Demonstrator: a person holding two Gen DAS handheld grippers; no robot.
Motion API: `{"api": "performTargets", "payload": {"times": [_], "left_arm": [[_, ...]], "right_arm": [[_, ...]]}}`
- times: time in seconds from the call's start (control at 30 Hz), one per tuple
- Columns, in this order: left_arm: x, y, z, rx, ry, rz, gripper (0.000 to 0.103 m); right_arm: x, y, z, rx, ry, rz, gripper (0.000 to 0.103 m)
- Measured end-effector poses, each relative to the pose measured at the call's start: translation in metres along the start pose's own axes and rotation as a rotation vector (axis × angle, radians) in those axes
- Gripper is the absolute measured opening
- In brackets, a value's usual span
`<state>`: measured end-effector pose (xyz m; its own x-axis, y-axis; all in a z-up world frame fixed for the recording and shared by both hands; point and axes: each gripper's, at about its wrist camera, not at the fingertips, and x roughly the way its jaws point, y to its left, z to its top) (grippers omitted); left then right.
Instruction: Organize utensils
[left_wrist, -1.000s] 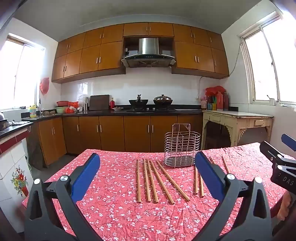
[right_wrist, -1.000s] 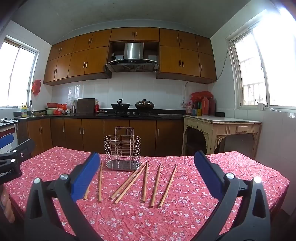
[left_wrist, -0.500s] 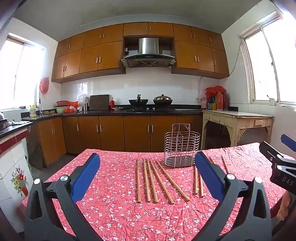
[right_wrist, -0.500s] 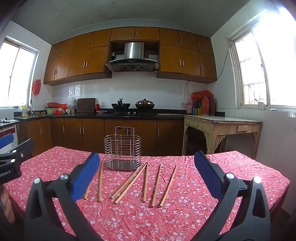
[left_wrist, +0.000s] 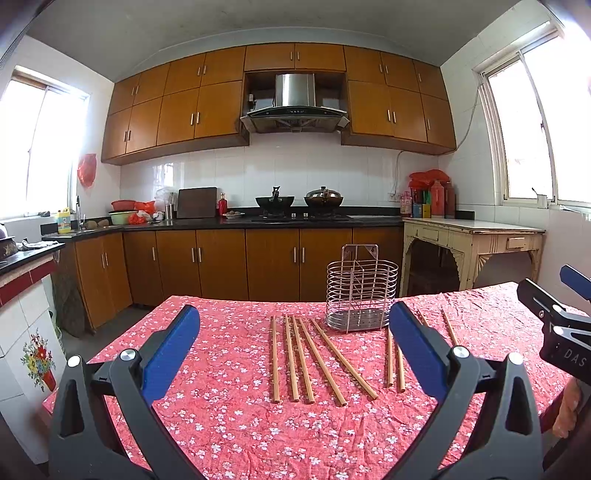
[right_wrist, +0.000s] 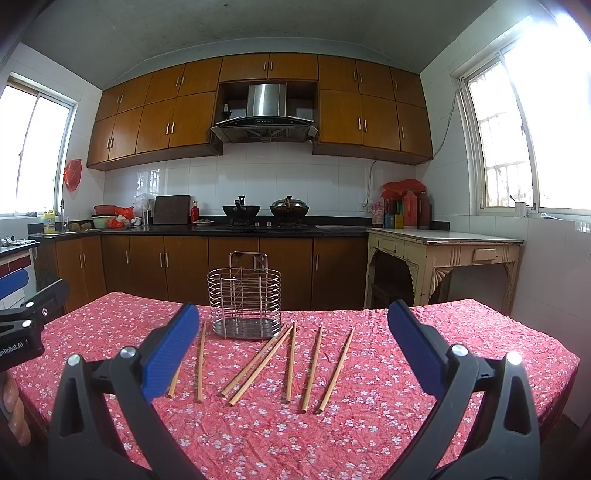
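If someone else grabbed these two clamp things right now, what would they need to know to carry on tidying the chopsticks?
Left gripper: open, holding nothing, above the near edge of the table.
Right gripper: open, holding nothing, beside the left one.
Chopsticks: all loose, lying flat on the red flowered cloth in front of the wire holder, some to its left and some to its right.
Wire holder: upright near the far side of the table; no chopsticks seem to be in it.
Done: nothing yet.
Left: pick up each chopstick and stand it in the holder.
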<state>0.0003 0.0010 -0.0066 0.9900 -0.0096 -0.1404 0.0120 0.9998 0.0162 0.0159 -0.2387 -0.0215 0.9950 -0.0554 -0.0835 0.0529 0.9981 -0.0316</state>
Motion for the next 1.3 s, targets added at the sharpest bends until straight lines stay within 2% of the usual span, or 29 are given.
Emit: {"api": "performTargets", "payload": {"times": [1.3], "left_arm": [[0.0019,-0.0015,0.0009,0.001,0.008,0.003,0.101]], "right_arm": [[0.0081,0.0015,-0.0082,0.005,0.005,0.004,0.099]]}}
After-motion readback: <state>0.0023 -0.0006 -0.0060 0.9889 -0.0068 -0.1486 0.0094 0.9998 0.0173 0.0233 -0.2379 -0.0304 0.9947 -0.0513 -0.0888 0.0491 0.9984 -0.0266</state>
